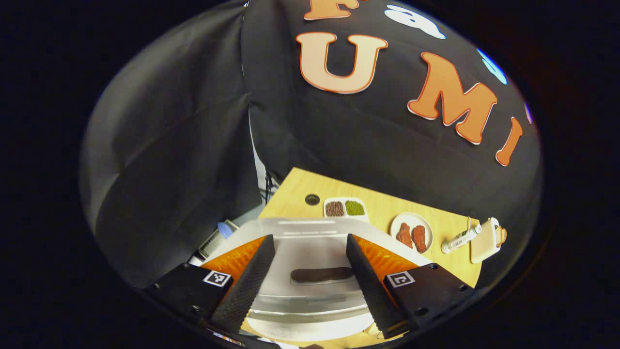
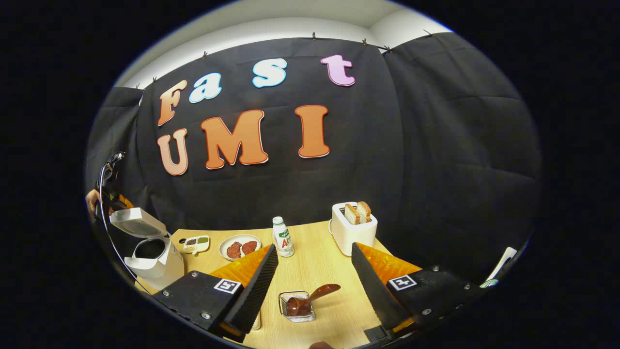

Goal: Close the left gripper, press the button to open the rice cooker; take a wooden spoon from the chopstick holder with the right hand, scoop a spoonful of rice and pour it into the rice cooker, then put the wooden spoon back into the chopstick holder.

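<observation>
Rice cooker (image 2: pixel 154 254) seen with lid raised.
Left gripper (image 1: pixel 310 278) and right gripper (image 2: pixel 314 286) are spread wide, empty; wooden spoon (image 2: pixel 310 298) is propped in chopstick holder (image 2: pixel 297 307).

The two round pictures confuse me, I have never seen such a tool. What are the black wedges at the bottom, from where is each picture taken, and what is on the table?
Each picture comes from a camera riding on a hand-held two-finger gripper. The black ridged wedges are that gripper's own fingers.

The left gripper view looks down between the open left gripper at the white rice cooker.

In the right gripper view the open right gripper holds nothing. Ahead on the pale wooden table lies a brown wooden spoon in a small clear holder. Farther off stand a white bottle, a white toaster with bread slices, a round plate of reddish food, and the rice cooker, lid raised.
</observation>
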